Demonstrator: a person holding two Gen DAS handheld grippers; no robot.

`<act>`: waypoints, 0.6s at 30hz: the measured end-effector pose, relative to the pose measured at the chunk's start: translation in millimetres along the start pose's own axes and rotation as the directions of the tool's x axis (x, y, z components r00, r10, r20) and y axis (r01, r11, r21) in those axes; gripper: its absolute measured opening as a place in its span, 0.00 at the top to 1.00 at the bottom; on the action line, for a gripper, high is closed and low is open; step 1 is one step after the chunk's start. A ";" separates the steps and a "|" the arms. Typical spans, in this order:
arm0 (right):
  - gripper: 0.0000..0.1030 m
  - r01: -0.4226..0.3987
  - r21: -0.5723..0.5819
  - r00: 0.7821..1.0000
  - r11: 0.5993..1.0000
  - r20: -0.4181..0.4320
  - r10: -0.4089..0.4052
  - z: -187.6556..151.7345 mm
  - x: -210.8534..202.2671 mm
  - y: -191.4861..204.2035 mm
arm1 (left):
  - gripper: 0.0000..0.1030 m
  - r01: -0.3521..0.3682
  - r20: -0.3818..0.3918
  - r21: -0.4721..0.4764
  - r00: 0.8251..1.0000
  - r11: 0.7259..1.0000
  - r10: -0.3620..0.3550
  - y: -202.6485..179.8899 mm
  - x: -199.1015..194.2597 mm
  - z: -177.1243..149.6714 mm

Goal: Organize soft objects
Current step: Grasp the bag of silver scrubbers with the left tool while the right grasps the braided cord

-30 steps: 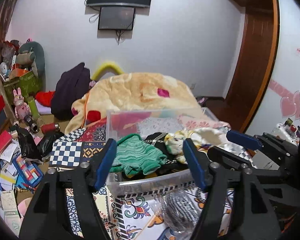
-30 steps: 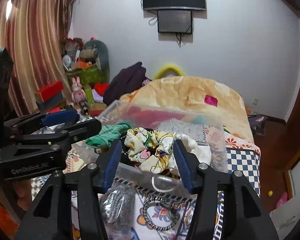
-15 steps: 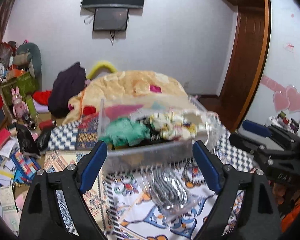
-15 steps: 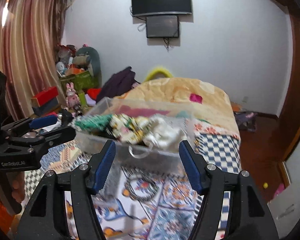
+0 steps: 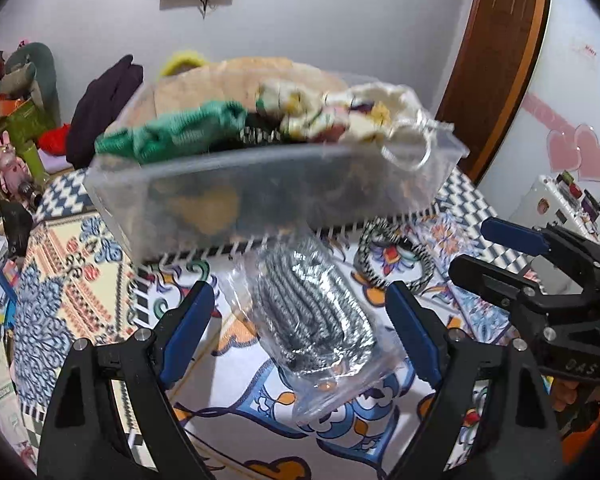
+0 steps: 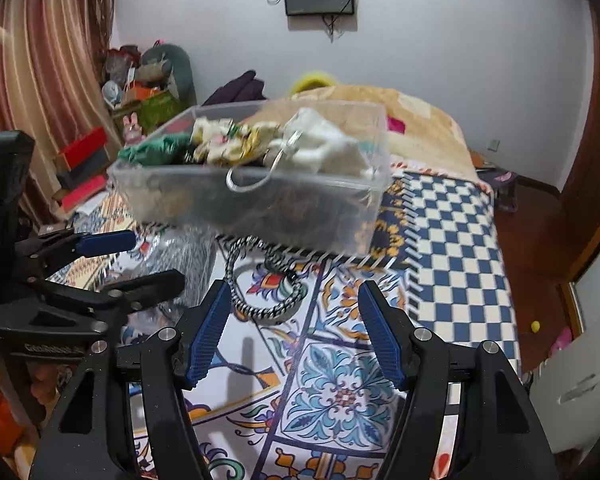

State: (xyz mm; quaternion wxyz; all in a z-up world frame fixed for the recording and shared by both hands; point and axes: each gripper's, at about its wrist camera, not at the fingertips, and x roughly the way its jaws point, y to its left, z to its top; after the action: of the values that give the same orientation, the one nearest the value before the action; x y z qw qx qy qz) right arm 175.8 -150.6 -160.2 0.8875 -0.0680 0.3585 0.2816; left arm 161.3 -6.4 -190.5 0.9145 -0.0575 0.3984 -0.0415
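Observation:
A clear plastic bin [image 5: 260,200] [image 6: 260,204] sits on the patterned bedspread, filled with soft items: a green knit piece [image 5: 172,136], floral cloth [image 6: 228,140] and white cloth [image 6: 324,148]. In front of it lie a clear bag of grey knit fabric [image 5: 312,316] and a black-and-white braided loop [image 6: 260,280] [image 5: 400,256]. My left gripper [image 5: 300,328] is open, with the bag between its fingers. My right gripper [image 6: 296,332] is open and empty above the bedspread, just in front of the loop.
A beige blanket [image 6: 412,128] lies behind the bin. A dark garment [image 5: 100,112] and cluttered toys and boxes [image 6: 140,88] are at the left. The bed's edge and wooden floor [image 6: 540,240] are at the right.
Both grippers have pulled back from the bin and lowered toward the bedspread. The bag and loop now lie close in front of them. Both jaws have opened wider.

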 end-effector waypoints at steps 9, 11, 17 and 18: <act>0.39 -0.057 -0.034 0.997 0.998 -0.057 0.055 -1.4 21.4 16.9 | 0.15 -0.028 0.001 -0.024 1.000 0.999 0.028 20.1 -1.1 -16.3; 0.39 -0.057 -0.037 0.996 0.998 -0.073 0.054 -0.1 29.2 18.8 | 0.18 -0.022 -0.002 -0.043 1.000 0.999 0.022 29.4 -1.6 -18.3; 0.39 -0.038 -0.060 0.996 0.998 -0.086 0.032 -0.1 40.1 25.8 | 0.34 0.000 0.008 -0.073 1.000 0.997 0.001 41.7 -8.7 -20.1; 0.39 -0.035 -0.065 0.996 0.997 -0.084 0.030 0.3 40.3 27.1 | 0.37 0.005 0.011 -0.072 1.000 0.997 -0.004 41.0 -8.8 -20.1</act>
State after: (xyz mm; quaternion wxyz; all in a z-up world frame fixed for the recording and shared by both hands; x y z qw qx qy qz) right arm 184.6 -109.8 -185.0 0.8644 -0.1031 0.3866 0.3045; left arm 141.8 33.8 -203.4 0.9139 -0.0917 0.3943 -0.0288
